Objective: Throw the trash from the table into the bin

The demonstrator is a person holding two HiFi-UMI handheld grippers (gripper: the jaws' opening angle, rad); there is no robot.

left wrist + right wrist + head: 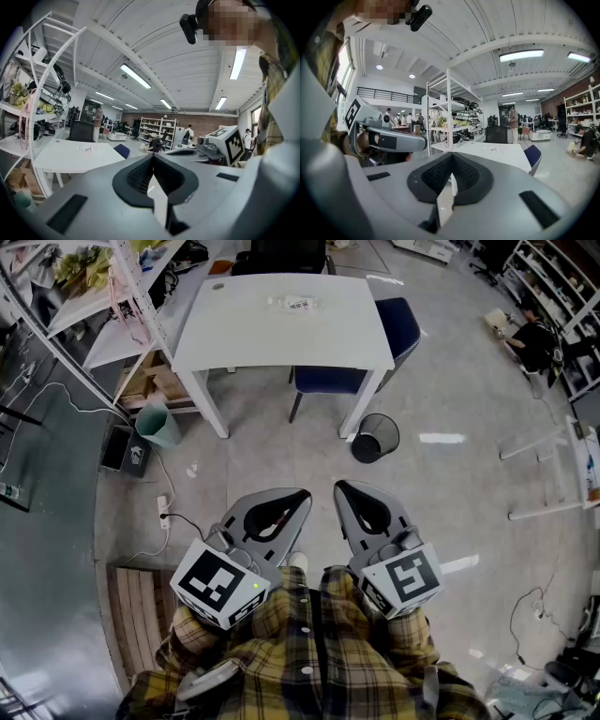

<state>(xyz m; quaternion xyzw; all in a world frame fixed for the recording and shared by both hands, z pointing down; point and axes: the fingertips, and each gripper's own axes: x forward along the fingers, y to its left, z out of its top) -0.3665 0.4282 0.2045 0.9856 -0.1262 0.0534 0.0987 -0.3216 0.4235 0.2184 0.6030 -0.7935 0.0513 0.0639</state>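
Note:
A clear wrapper with a label [298, 304] lies on the white table [234, 334] at the far side of the room. It shows small on the table in the left gripper view [87, 149] and the right gripper view [493, 149]. A black wire bin [376, 438] stands on the floor by the table's front right leg. My left gripper [304, 494] and right gripper [340, 487] are held side by side close to my body, well short of the table. Both are shut and empty, with the tips meeting in the left gripper's [153, 156] and the right gripper's [451, 157] own views.
A blue chair [328, 379] is tucked under the table and another [401, 322] stands at its right. A teal bin [157, 424] and a shelf rack [84, 306] are on the left. Cables and a power strip [164, 509] lie on the floor. People stand in the distance.

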